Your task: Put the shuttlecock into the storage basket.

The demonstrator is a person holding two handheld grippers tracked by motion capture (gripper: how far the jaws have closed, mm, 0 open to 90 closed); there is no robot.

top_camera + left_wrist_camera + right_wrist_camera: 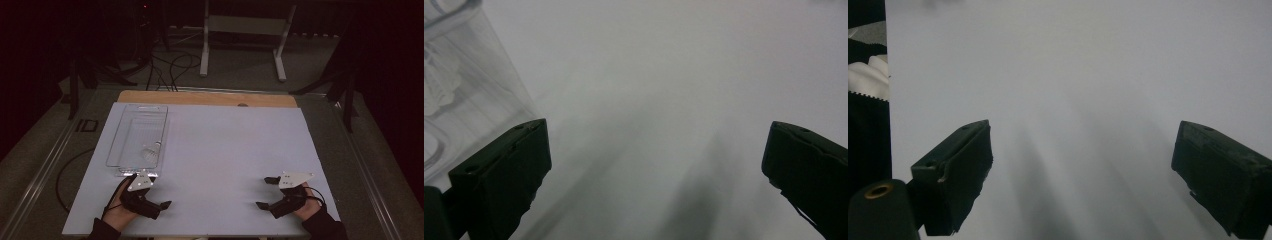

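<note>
A clear plastic box [137,140] lies on the white table top [235,150] at the left. Inside it, near its front end, rests a small white feathery object [152,149]. My left gripper [156,194] sits just in front of the box near the table's front edge, open and holding nothing. In the left gripper view its jaws stand wide apart over bare table [656,165], with the box wall [469,75] at the left. My right gripper [264,192] is at the front right, also open; nothing lies between its jaws [1080,165].
A strip of wooden table edge [210,98] shows beyond the white top. On the floor behind are a white frame's legs [204,55] and dark cables [170,67]. The table's edge and a white cloth [868,75] show at the left of the right gripper view.
</note>
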